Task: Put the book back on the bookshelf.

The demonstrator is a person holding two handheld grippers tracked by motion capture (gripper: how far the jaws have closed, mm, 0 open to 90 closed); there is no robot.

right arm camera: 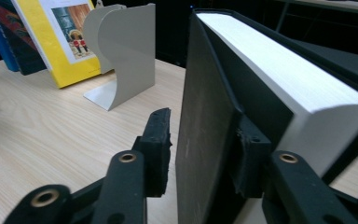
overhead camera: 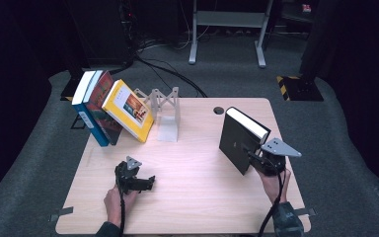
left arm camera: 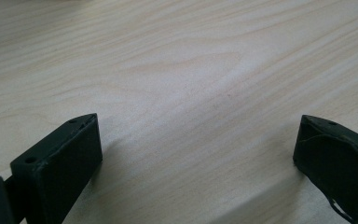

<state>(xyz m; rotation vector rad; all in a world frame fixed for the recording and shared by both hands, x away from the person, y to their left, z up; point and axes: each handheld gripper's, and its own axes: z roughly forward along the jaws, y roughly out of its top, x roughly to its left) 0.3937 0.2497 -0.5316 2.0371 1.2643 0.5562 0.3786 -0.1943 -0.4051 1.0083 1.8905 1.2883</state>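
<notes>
R gripper point(overhead camera: 254, 159) clamps the black book point(overhead camera: 240, 138) by its front cover: in the right gripper view one jaw is outside the cover, the other inside between cover and page block, pads point(right arm camera: 160, 140) not quite flush on the outer face but cover is pinched. Book stands upright on the table point(overhead camera: 197, 197), right side, spine low/away, page edge up, long axis running roughly front-to-back and tilted a bit.

L gripper point(overhead camera: 140, 183) sits idle low on the table front-left, jaws wide apart, nothing btwn them; left gripper view shows bare wood.

Key relation: target slot looks to be at the grey bookend point(overhead camera: 167, 109), far-left of the held book, w/ the yellow book point(overhead camera: 128, 109), red book point(overhead camera: 98, 106) and blue book point(overhead camera: 85, 108) leaning on its far side. So move = carry leftward + away, R hand is the one w/ the book; L is nearer the rack but empty.

Path btwn book and bookend is open tabletop. Risk imo: cover-only grip lets the page block swing; bookend base plate may catch the bottom edge.
</notes>
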